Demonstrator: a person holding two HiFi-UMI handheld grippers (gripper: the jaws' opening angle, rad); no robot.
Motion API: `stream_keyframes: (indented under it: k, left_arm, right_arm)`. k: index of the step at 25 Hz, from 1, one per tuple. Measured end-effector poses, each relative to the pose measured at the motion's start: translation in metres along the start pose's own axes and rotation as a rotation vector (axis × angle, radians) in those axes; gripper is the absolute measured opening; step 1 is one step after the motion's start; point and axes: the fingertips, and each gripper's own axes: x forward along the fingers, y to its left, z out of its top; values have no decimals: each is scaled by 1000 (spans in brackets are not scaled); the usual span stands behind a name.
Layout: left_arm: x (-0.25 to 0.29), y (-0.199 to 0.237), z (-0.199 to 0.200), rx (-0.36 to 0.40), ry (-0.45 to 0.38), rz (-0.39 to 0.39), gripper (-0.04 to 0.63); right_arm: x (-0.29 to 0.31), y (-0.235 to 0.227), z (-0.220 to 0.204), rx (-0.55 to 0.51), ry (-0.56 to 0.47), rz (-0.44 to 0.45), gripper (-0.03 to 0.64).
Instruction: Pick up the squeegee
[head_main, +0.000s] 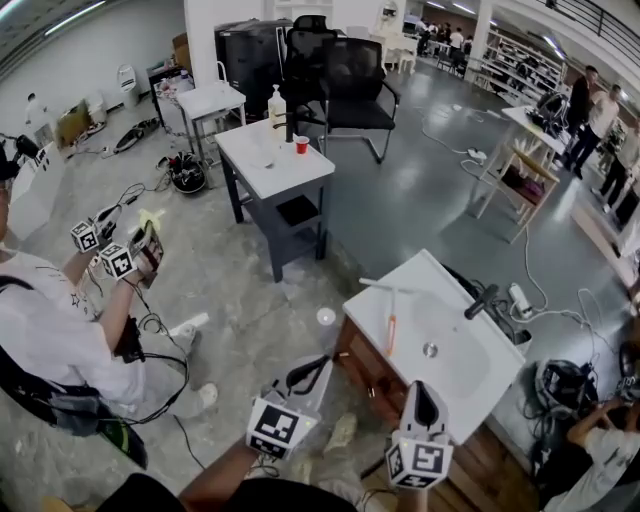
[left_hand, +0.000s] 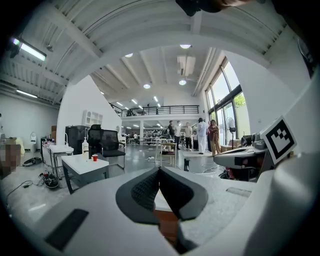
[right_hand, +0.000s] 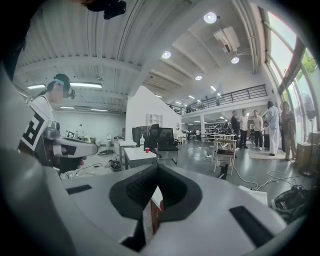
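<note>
Left gripper (head_main: 308, 368) and right gripper (head_main: 421, 388) sit lowest in the head view, both jaws pressed together on nothing. Squeegee (head_main: 390, 320) lies flat on the washbasin bench (head_main: 425, 282), left of the bowl. Step judged: approach. Next: part one gripper's jaws and align them across the orange handle.

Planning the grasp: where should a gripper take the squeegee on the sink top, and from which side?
Probably the orange handle, near its middle, from above on the near side. The squeegee lies flat on the sink top, handle pointing toward the person, white blade crosswise at the far end. The right gripper is closest; its shut jaws must open first.
</note>
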Motion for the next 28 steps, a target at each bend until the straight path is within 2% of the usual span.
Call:
stream_keyframes:
  k: [8,12,15,16,19,22,28]
  left_arm:
    - [53,20,-5,-24,30,43,2]
    - [86,29,-12,-68,74,60,2]
    - [114,39,-13,-35,74,75,2]
    - [122,42,-17,-31,81,82,2]
    - [142,47,-34,-91,124,89,2]
    - [166,59,-39,-74,125,95,2]
    - [205,73,-58,-94,172,108,2]
  right_arm:
    - [60,-29,-8,0,24,35,-2]
    - [97,-45,-11,21,50,48,-2]
    - [125,-55,-19,26,77,64,-2]
    - [134,-57,-23,27,87,71,-2]
    - [160,-63,-33,38,117,93,-3]
    - [186,-70,-40,51,141,106,-2]
    - [229,-84,-66,70,199,131,-2]
